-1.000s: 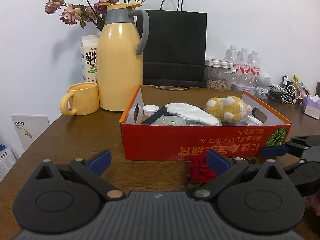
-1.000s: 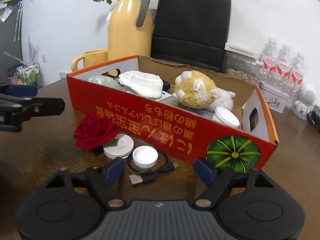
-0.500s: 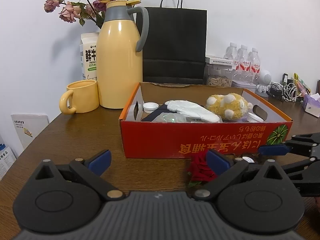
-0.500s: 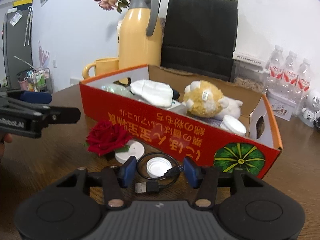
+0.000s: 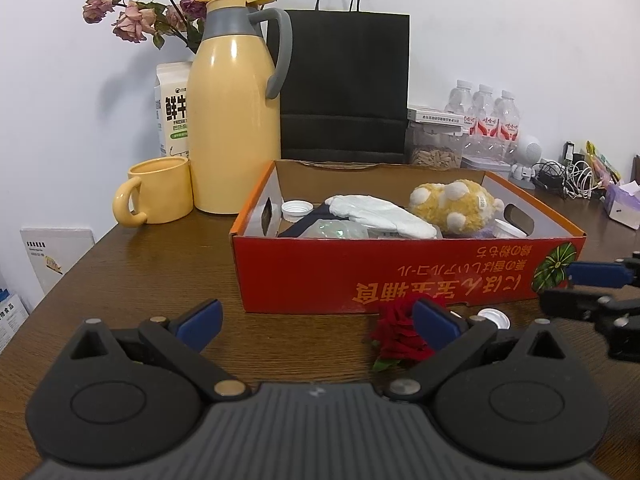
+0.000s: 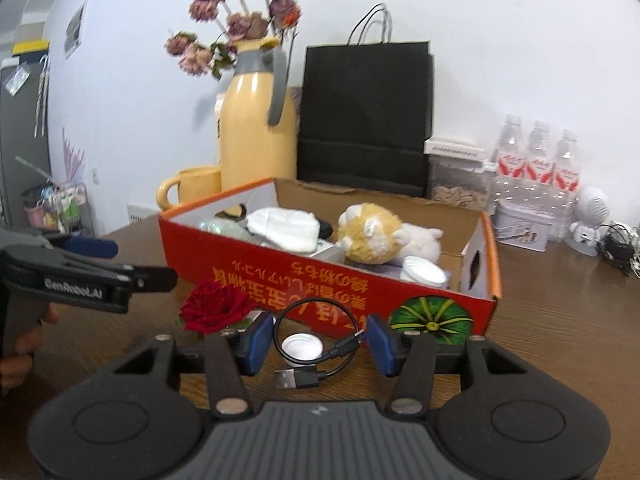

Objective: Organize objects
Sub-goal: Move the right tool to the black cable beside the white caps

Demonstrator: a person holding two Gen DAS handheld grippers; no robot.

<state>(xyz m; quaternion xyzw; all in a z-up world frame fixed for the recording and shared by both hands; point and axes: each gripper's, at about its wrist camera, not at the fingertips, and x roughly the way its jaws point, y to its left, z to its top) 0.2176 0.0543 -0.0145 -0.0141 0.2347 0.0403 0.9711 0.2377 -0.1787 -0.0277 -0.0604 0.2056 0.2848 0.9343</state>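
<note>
Black USB cable [image 6: 316,346] is clenched in my right tool [image 6: 316,340]; I should lift slowly toward the cardboard box [image 6: 486,280], left tool [image 5: 316,320] released.

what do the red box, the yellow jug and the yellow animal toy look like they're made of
Open-topped red box: printed cardboard, matte; brown raw board shows on its inner back wall.
Tall yellow jug: glossy body with sharp highlights, painted metal or hard plastic; grey plastic-looking handle.
Yellow-and-white animal toy: fuzzy plush fabric.

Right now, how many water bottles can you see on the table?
3, in a row at the back right by the wall: left bottle, middle bottle, right bottle. More could be hidden behind them.
</note>
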